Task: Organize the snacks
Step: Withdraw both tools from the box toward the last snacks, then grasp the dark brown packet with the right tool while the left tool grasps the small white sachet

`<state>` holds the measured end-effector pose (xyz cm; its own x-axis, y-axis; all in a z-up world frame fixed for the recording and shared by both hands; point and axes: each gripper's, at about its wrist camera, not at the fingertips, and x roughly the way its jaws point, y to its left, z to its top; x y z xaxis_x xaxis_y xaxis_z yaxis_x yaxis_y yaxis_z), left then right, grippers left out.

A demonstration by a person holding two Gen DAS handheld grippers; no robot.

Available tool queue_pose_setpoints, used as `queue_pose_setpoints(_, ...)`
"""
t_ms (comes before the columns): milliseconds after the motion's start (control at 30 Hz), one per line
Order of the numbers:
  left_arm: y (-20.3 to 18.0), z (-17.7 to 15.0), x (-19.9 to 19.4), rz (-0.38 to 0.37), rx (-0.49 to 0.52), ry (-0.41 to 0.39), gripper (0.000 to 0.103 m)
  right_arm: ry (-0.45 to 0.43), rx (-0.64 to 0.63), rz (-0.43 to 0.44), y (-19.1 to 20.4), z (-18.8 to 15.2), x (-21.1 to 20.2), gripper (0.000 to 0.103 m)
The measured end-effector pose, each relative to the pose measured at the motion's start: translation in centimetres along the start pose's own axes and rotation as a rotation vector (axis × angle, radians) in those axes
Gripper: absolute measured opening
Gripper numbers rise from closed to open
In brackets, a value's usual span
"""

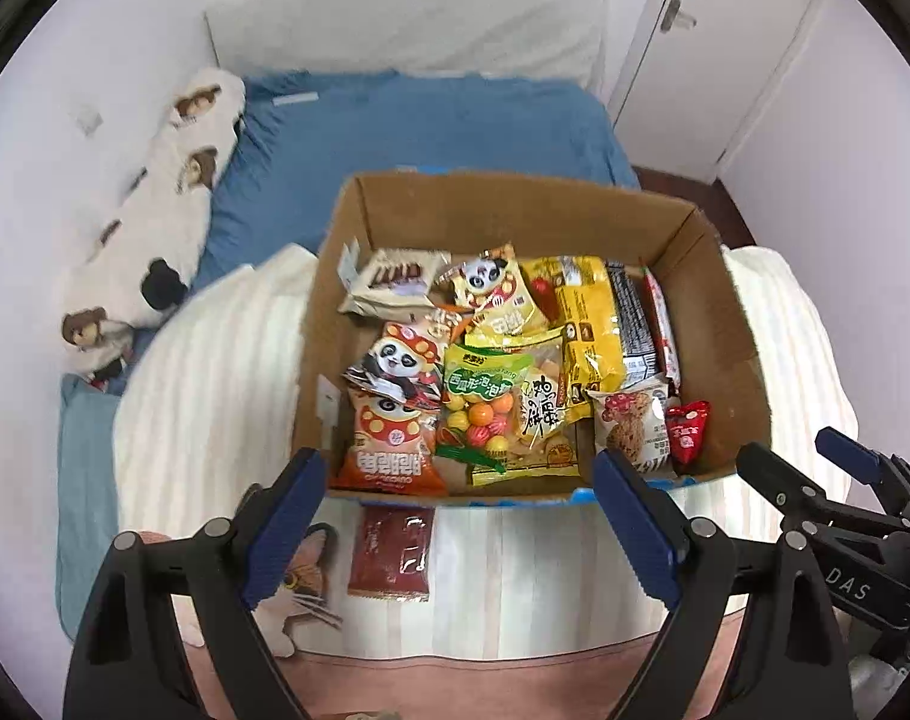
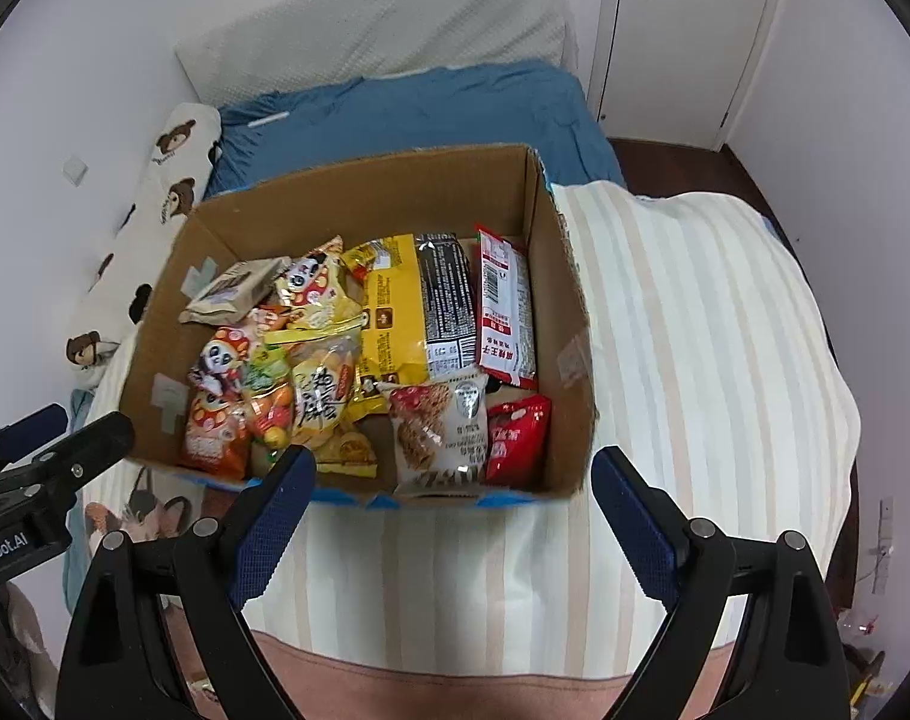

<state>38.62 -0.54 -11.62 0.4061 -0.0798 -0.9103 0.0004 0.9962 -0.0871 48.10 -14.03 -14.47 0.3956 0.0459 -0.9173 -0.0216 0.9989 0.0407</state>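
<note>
Bedroom with pale walls and a white door; a bed with a blue sheet carries a striped blanket [image 2: 695,330], and on that blanket sits an open cardboard box [image 1: 719,324].

Snack packets fill the box floor in loose overlap. At the box's near left corner lies an orange panda bag [image 1: 389,450]. Beside it, toward the box's middle, is a clear candy bag [image 1: 476,414] of coloured balls. A yellow pack [image 1: 593,324] lies toward the box's right side, and a small red pouch [image 1: 688,429] sits at its near right corner. One dark red packet [image 1: 392,552] lies outside, on the blanket just in front of the box's near wall.

Both tools hover before that near wall. The left claw [image 1: 461,534] is spread wide with nothing between its fingers. The right claw [image 2: 455,528] is likewise spread and empty.

Most snacks seem already boxed, so the step in hand looks like choosing the next item. A likely next move is the stray dark red packet: the left claw would need to drop low, straddle it and pinch its thin, flat edge.
</note>
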Motion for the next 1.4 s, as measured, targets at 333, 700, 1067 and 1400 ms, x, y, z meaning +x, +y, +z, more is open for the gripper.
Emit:
queue_pose_setpoints(333,-0.2,-4.2,-5.6,0.039,0.014,-0.139,0.091,-0.103,0.008,0.036,0.5,-4.3,-6.4,0.095)
queue_pose_setpoints(700,0.1,-8.9,-7.9,0.035,-0.012,-0.167,0.091,-0.134,0.014,0.093,1.0,-8.6,-10.0,0.095)
queue_pose_setpoints(1067,7.8,-17.3,-1.8,0.110,-0.135,0.055,0.091,0.117,0.033,0.268,3.4,-16.1,-2.3,0.095)
queue_pose_setpoints(1400,13.4,-25.5,9.3,-0.052,-0.360,0.413,0.091,0.294,0.025,0.352,7.6,-20.4,5.7,0.088)
